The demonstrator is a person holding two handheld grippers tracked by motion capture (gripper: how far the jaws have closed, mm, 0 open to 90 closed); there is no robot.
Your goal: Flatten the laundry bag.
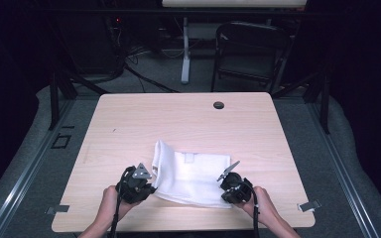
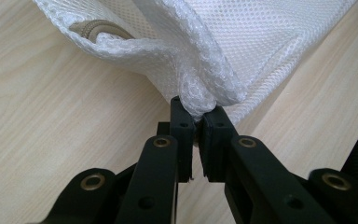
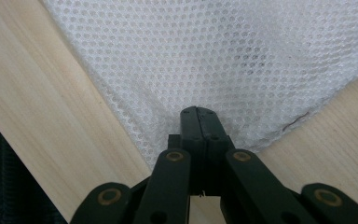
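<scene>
High view: a white mesh bag [image 1: 191,177] lies flat on the table [image 1: 129,129], toward its near edge. Left gripper [image 2: 196,114] pinches a bunched corner at the bag's left; right gripper [image 3: 200,116], jaws fully together, clamps the bag's right corner.

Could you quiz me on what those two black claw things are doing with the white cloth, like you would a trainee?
1. True or false: the left gripper pinches a bunched corner of the mesh bag.
2. What does the bag lie on?
A. a metal tray
B. the wooden table
C. the chair
3. Fill in: the right gripper is shut on the bag's near ____ corner, seen from above.

Key:
1. True; fabric is squeezed between its jaws.
2. B
3. right
</scene>
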